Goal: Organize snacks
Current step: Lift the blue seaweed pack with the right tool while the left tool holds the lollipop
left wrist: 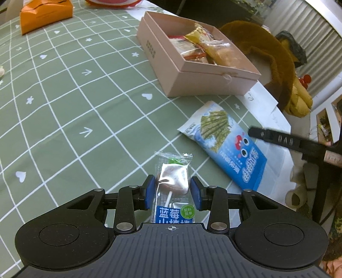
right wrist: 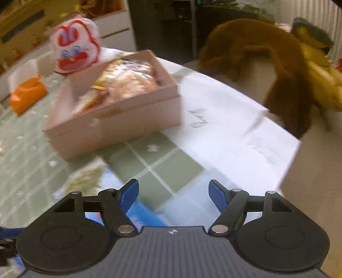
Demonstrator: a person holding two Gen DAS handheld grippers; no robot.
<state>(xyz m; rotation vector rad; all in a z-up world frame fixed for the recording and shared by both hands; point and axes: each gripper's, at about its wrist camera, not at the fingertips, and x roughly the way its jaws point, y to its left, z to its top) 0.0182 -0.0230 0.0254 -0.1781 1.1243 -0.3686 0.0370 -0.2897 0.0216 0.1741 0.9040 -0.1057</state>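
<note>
The left gripper (left wrist: 172, 193) has its blue fingers (left wrist: 149, 192) on either side of a clear-wrapped lollipop (left wrist: 174, 181), the pale pink candy head sitting between the pads and the white stick running back toward the gripper body; the pads sit tight against the wrapper, so the lollipop is clamped. Its blue and green label lies just behind the fingers. Ahead and to the right of these fingers a blue and white seaweed snack packet (left wrist: 224, 143) lies flat on the green checked cloth of the desk (left wrist: 74, 107). Farther ahead, beyond the packet, stands an open pink cardboard box (left wrist: 183, 70) holding several wrapped snacks (left wrist: 203, 47). Far ahead to the left lies an orange packet (left wrist: 44, 15), and to the right of the box sits a brown plush toy (left wrist: 267, 53). A black finger of the other tool reaches in from the right edge, above the packet's near end. The right gripper (right wrist: 173, 193) has its fingers (right wrist: 128, 194) spread wide apart with nothing between them, only cloth and white paper (right wrist: 224, 119) below. The view is blurred. The pink box (right wrist: 119, 119) lies ahead and left of these fingers, and the blue packet (right wrist: 141, 216) shows under the left finger. A red and white bunny-faced bag (right wrist: 74, 47) stands behind the box.
</note>
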